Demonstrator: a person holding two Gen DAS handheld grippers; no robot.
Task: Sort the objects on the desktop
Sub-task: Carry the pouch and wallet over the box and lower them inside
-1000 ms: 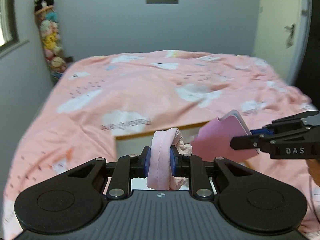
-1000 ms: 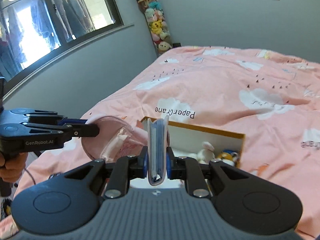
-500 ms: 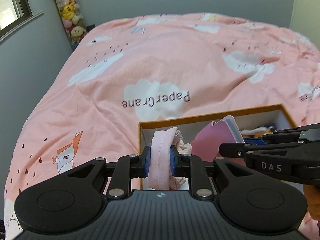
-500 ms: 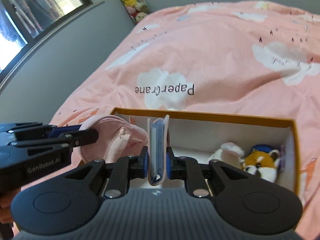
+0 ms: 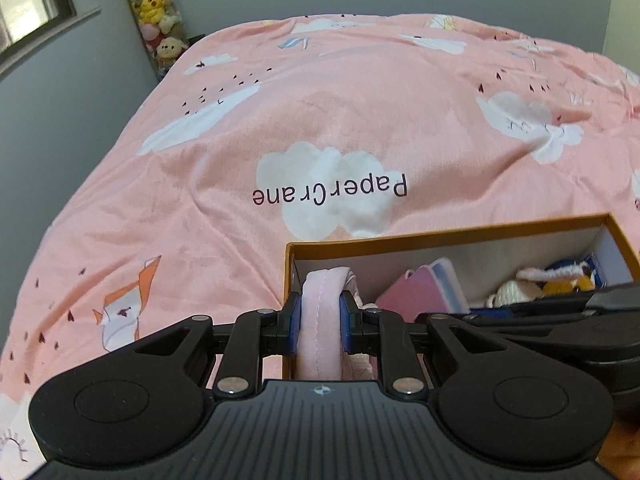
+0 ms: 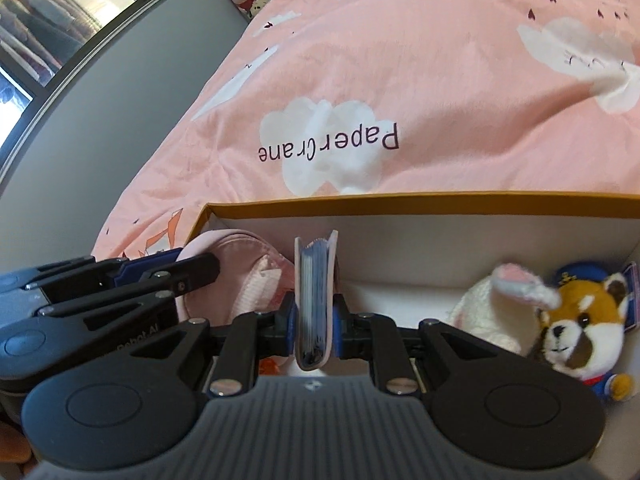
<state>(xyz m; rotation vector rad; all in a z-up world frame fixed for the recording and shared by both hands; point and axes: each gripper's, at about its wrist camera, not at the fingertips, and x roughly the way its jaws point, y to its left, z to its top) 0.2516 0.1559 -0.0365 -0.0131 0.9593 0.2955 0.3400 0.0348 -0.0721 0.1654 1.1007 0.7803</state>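
Left gripper (image 5: 320, 316) clamps pink fabric eye mask (image 5: 320, 320); right gripper (image 6: 314, 320) clamps pink card wallet (image 6: 314, 300) (spine down). Beyond both jaws: orange box (image 6: 420, 202).

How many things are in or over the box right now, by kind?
Plush toys: 2, a white bunny and a red panda
Pink pouch: 1, in the left hand-held gripper
Pink card holder: 1, in the right hand-held gripper
Total: 4
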